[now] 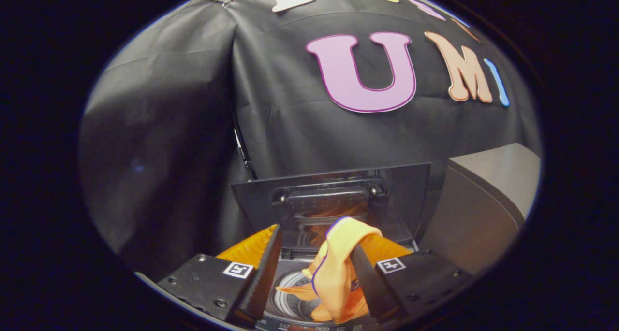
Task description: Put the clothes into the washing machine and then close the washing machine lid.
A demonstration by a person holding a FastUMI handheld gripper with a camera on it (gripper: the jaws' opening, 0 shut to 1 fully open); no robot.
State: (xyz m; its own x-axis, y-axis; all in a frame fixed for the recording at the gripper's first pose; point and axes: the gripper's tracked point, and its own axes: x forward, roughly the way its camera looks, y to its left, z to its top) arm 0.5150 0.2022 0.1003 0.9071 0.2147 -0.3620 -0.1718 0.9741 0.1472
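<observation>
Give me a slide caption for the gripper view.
Open gripper above the washing machine drum, orange cloth draped over one finger, lid raised behind.

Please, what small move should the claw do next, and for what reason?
Probably lower a little further, so nothing snags the rim. The claw is open, with the orange cloth draped over its right finger, above the washing machine drum. The lid stands raised beyond.
</observation>
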